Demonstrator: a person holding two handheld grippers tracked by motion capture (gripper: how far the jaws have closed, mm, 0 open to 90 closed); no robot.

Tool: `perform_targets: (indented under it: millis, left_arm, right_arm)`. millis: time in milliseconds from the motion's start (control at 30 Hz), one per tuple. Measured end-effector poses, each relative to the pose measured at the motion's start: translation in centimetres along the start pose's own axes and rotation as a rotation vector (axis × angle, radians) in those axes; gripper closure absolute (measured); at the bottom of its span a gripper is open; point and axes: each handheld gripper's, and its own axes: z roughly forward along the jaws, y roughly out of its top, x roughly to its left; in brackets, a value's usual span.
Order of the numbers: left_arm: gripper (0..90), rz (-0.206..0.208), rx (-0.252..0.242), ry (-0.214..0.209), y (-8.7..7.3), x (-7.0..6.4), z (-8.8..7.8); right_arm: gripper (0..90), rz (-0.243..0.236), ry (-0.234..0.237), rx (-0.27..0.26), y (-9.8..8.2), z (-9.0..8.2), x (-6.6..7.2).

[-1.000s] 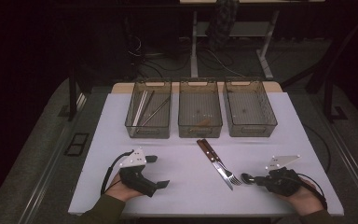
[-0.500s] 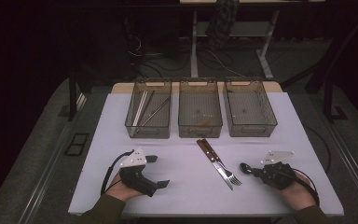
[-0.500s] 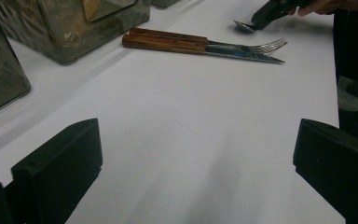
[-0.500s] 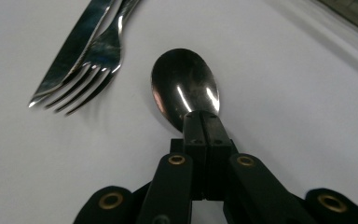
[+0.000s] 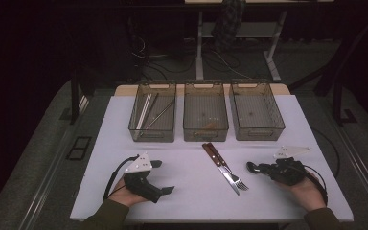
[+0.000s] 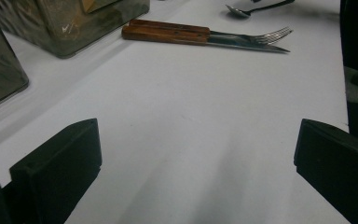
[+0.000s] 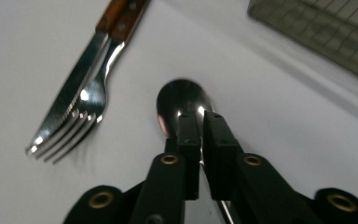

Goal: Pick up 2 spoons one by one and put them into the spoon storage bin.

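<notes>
- Left claw (image 5: 162,177) rests on the counter (image 5: 191,191), jaws wide apart and empty.
- Knife (image 5: 220,165) and fork (image 5: 231,173) lie between the claws.
- Right claw (image 7: 200,133), jaws just eased slightly, pinches the spoon (image 7: 182,100) handle; sorting step, and next it likely lifts the spoon toward a bin (image 5: 256,112) beyond.

Three bins (image 5: 206,132), one knife (image 5: 219,165), one fork (image 5: 230,171), one spoon (image 7: 182,105).
</notes>
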Motion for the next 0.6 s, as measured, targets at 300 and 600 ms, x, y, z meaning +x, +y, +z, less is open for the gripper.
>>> perform_targets:
  millis: [300, 600]
  left_arm:
    - [0.0, -0.009, 0.009, 0.018, -0.2, 0.4, -0.3]
    - [0.0, -0.007, 0.014, 0.015, -0.3, 0.4, -0.2]
  right_arm:
    - [60.6, 0.013, 0.071, -0.007, 1.4, 1.6, -1.2]
    - [57.1, -0.011, 0.075, 0.009, 0.7, 1.8, -1.0]
